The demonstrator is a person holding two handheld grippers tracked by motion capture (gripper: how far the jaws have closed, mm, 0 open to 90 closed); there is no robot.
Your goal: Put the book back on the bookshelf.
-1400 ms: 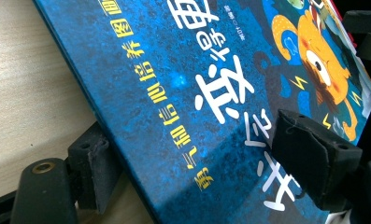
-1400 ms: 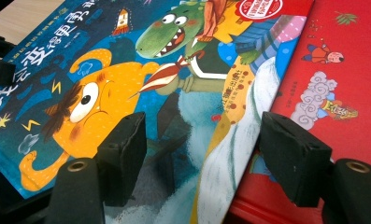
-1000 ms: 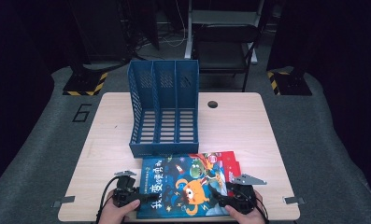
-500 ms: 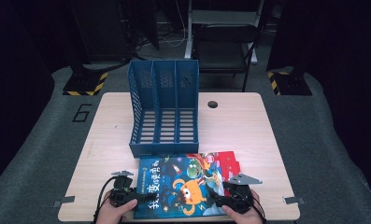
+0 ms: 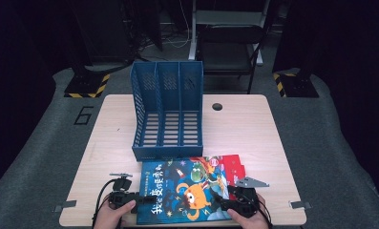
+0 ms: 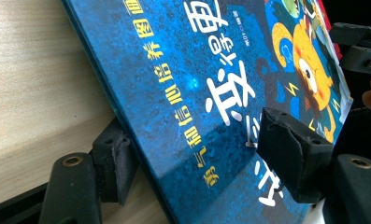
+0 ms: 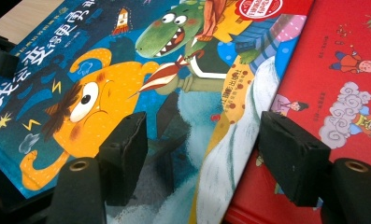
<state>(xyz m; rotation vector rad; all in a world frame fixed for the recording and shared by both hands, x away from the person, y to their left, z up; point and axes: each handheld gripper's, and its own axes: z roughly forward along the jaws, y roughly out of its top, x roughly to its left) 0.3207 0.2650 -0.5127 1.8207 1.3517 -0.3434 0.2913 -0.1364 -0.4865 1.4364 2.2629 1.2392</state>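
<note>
A blue picture book point(image 5: 187, 191) lies at the table's front, over a red book point(image 5: 232, 164) that sticks out at its right. In the left gripper view the blue book point(image 6: 188, 84) slants between the jaws. My left gripper point(image 6: 202, 154) is open and straddles the book's left edge, one pad on the table side and the other over the cover. My right gripper point(image 7: 204, 154) is also open, one jaw over the blue cover point(image 7: 103, 93) and one over the red book point(image 7: 351, 93). From above, the left gripper point(image 5: 138, 202) and right gripper point(image 5: 221, 204) flank the book.
A blue three-slot file holder point(image 5: 168, 114) stands behind the books at mid-table, its open side facing me. A dark round cable hole point(image 5: 217, 106) sits at the back of the wooden table point(image 5: 110, 148). Chairs and dark equipment stand beyond the far edge.
The right gripper has shifted slightly inward over the book's front right corner. The left gripper stays at the book's left edge, and the books and holder have not moved.
</note>
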